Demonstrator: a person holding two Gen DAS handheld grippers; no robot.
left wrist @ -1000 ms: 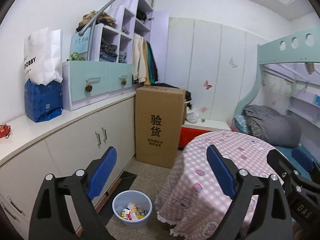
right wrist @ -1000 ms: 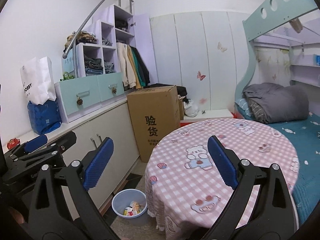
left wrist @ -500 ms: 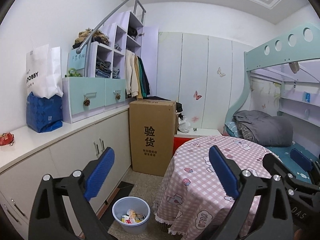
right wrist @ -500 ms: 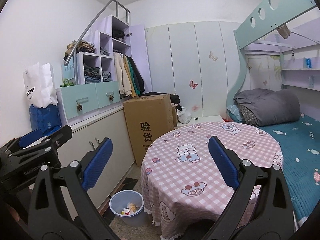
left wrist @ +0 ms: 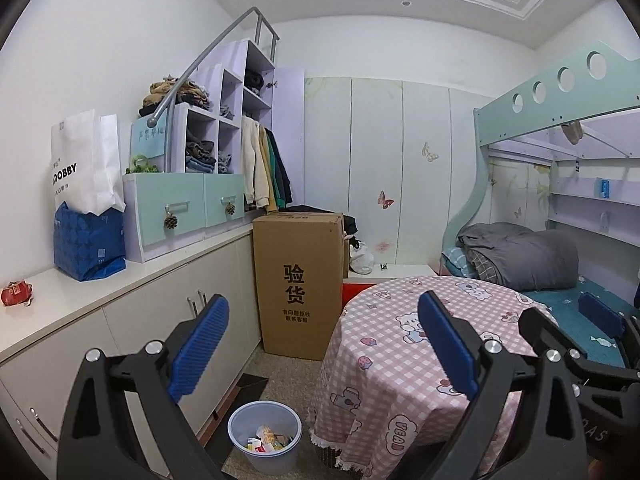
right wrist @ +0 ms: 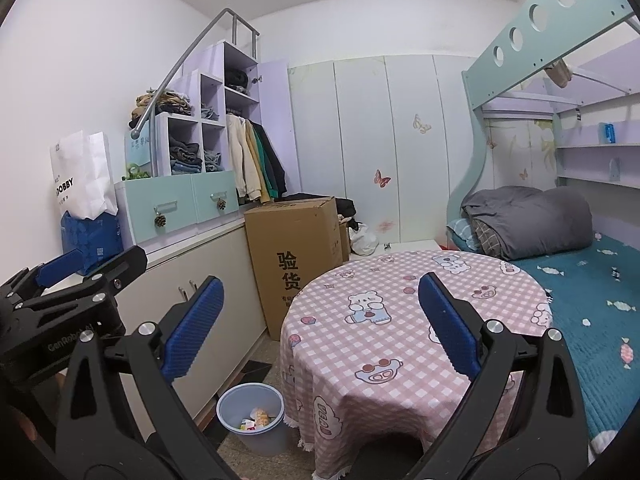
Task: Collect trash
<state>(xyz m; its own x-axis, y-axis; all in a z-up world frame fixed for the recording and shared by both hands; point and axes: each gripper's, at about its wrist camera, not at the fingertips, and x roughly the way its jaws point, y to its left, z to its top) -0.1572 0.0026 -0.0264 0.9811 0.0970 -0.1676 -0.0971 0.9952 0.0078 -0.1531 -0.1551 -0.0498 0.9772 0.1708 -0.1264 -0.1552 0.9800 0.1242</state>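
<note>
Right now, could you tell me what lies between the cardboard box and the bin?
Only bare floor lies between the cardboard box and the bin, in the left wrist view.

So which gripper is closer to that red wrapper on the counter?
Left. The left gripper is beside the counter where the red wrapper lies. The right gripper is farther off, over the round table.

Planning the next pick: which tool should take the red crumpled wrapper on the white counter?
Left, probably. The red crumpled wrapper lies on the white counter on the left tool side; the right tool faces the table. Both are open.
</note>
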